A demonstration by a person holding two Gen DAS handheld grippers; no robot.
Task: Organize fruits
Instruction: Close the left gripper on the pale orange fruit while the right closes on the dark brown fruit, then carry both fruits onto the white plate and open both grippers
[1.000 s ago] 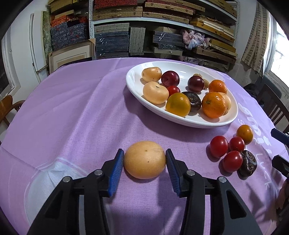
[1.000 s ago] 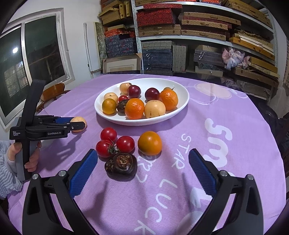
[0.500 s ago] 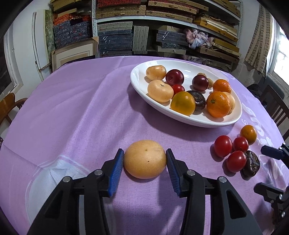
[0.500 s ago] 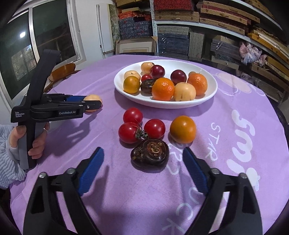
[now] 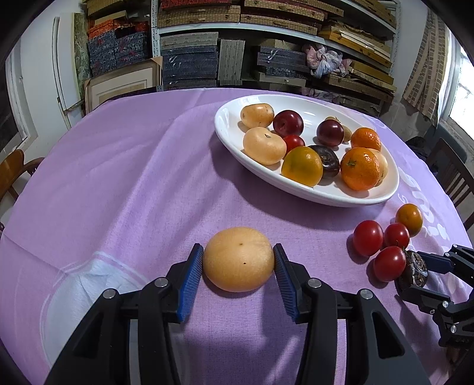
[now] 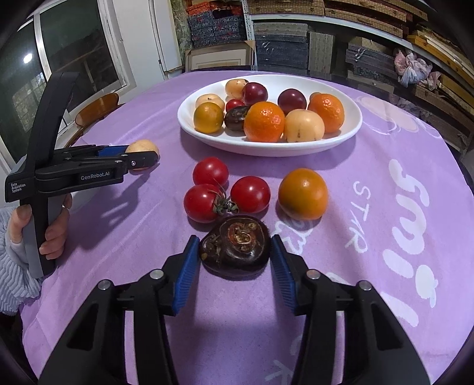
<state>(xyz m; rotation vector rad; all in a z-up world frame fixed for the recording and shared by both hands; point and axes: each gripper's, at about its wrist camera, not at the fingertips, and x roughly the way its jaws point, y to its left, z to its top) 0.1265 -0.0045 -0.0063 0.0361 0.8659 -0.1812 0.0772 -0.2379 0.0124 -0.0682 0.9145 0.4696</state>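
1. Two grips in hand: my left gripper (image 5: 238,262) holds the pale fruit (image 5: 238,258) on the cloth (image 5: 118,177), pads touching both sides.
2. My right gripper (image 6: 234,253) is closing on the dark fruit (image 6: 235,244); I should squeeze gently, lift straight, clear of the tomatoes (image 6: 250,194), toward the plate (image 6: 340,137).
3. Legible: "GenRobot.AI" on the tool, "STAR" on the cloth.

We take this for a storeroom doubling as a dining spot, far shelves (image 5: 266,26) crammed with stacked boxes, round table under a purple cloth (image 5: 124,165), wooden chairs (image 5: 453,174), windows (image 6: 59,59) left and right
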